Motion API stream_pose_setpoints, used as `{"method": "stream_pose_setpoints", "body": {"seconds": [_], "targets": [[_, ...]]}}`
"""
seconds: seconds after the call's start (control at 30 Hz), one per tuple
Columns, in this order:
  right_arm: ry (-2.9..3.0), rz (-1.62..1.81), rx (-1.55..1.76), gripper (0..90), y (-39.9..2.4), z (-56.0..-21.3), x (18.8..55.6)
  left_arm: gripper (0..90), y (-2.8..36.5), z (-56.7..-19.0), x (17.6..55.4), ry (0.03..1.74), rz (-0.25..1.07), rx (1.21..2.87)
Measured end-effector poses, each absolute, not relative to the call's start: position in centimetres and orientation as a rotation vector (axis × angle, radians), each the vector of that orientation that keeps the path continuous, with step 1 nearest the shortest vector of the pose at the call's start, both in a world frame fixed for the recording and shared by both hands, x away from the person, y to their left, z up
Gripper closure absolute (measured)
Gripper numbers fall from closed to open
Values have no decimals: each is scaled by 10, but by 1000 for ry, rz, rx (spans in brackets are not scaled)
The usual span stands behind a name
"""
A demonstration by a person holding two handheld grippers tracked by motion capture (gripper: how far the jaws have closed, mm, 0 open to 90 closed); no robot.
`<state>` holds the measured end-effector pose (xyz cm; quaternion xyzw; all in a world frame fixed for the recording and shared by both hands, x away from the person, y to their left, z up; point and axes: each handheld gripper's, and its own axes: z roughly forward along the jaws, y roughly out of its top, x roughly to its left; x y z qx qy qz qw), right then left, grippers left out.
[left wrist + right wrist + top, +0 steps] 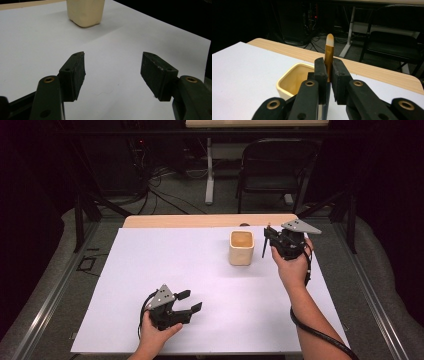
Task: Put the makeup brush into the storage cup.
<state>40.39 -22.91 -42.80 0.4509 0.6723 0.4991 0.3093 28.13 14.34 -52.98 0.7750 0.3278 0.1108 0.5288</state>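
1. The right gripper (270, 236) is in the upper right of the high view, held up in the person's right hand (291, 266) just to the right of the cup (241, 248).
2. Its jaws are pressed together on a thin stick (329, 53). In the right gripper view the stick rises from between the two black pads (321, 75) at the centre of the frame; it is golden brown with a pale, rounded tip.
3. In the high view the stick (265, 245) appears as a thin dark line hanging from the gripper, close to the cup's right side. Whether it touches the cup cannot be told.
4. The cup is cream-coloured and squarish, with its open top up. It stands on the white sheet (200, 270) in the upper middle of the high view. In the right gripper view its rim (287, 81) sits at lower left, just behind the jaws. In the left gripper view its base (85, 12) is at the top centre.
5. The left gripper (190, 301) is in the lower left of the high view, low over the sheet in the person's left hand (155, 332), well apart from the cup.
6. Its jaws are spread wide with nothing between them. The left gripper view shows bare sheet between the two pads (75, 72).
7. The sheet covers a wooden table (200, 221), whose far edge shows above it.
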Motion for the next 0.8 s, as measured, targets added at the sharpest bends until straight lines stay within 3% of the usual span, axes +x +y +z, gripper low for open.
{"method": "stream_pose_setpoints", "body": {"seconds": [0.8], "targets": [[1756,1314,1209,834,-223,-414,423,364,144,-530,282,782,255,1845]]}}
